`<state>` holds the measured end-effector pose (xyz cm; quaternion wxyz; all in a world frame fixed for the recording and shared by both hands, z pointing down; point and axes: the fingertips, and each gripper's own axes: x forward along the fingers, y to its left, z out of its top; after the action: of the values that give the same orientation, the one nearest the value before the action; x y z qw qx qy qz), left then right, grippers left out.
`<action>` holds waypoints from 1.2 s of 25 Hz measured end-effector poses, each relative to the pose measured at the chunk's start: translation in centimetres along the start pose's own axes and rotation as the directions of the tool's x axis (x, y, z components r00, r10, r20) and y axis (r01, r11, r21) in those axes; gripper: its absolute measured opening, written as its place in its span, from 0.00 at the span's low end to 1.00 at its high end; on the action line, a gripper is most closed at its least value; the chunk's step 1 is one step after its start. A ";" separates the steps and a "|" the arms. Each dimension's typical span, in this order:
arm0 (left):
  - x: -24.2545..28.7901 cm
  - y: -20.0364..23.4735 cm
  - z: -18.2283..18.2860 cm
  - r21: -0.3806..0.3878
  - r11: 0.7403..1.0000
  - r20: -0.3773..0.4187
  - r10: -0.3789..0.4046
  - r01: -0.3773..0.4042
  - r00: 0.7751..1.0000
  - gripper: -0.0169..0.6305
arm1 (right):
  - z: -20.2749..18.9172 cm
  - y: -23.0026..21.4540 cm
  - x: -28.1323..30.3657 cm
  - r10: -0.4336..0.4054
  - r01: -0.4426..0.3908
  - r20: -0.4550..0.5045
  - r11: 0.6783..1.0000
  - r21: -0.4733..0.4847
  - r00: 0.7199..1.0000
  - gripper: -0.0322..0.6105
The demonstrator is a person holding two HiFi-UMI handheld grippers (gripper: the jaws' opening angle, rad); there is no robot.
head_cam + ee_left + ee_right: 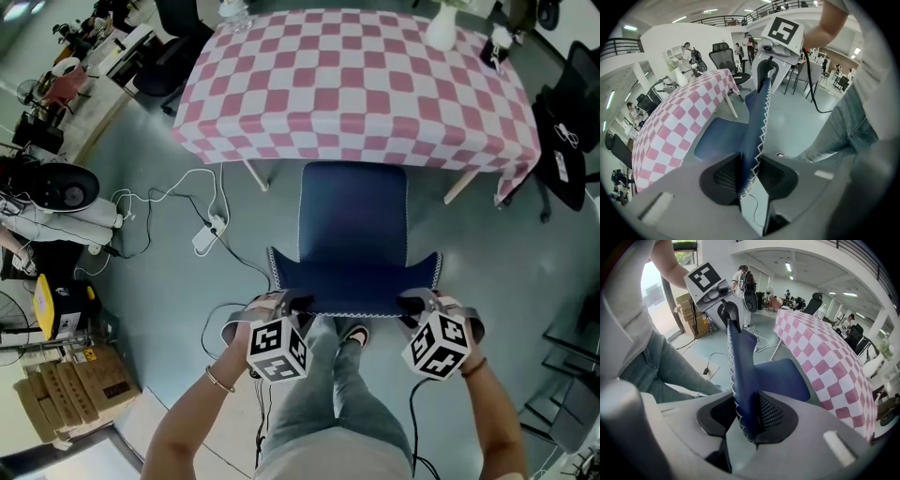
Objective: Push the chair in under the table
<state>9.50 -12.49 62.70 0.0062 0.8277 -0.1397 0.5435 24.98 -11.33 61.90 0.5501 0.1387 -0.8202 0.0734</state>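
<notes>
A dark blue chair (352, 225) with white stitching faces the table (356, 84), which wears a pink-and-white checked cloth; the seat's front lies at the cloth's near edge. My left gripper (291, 302) is shut on the left end of the chair back's top edge (354, 281). My right gripper (412, 302) is shut on the right end. In the left gripper view the chair back (757, 126) runs between the pads of the left gripper (746, 173). In the right gripper view the chair back (740, 366) sits between the pads of the right gripper (747, 416).
Cables and a white power strip (208, 234) lie on the floor left of the chair. Cardboard boxes (80, 394) stand at lower left, a black office chair (567, 141) at right. A white bottle (441, 28) stands on the table. The person's legs and shoe (354, 335) are behind the chair.
</notes>
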 end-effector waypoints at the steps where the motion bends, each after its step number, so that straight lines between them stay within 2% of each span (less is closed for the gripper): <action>1: 0.1 0.5 0.1 0.001 1.000 -0.001 -0.002 0.002 1.000 0.17 | 0.1 -0.5 0.1 0.000 0.000 -0.001 1.000 0.002 1.000 0.24; 10: 0.6 2.0 0.5 0.034 0.999 -0.003 -0.038 0.038 0.999 0.17 | 0.6 -2.0 0.4 0.029 -0.029 0.015 1.000 0.000 0.999 0.24; 16: 1.3 4.7 0.8 0.005 1.000 -0.001 0.020 -0.020 1.000 0.17 | 1.2 -4.7 1.0 -0.060 0.060 0.004 0.998 0.021 0.998 0.24; 30: 3.2 10.5 3.3 0.014 1.000 0.007 0.001 -0.001 1.000 0.17 | 1.5 -11.4 1.7 -0.077 0.078 -0.040 0.996 0.031 0.996 0.24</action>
<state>11.15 -23.82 62.76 -0.0005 0.8296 -0.1363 0.5415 26.53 -22.80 62.47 0.5662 0.1780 -0.8020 0.0678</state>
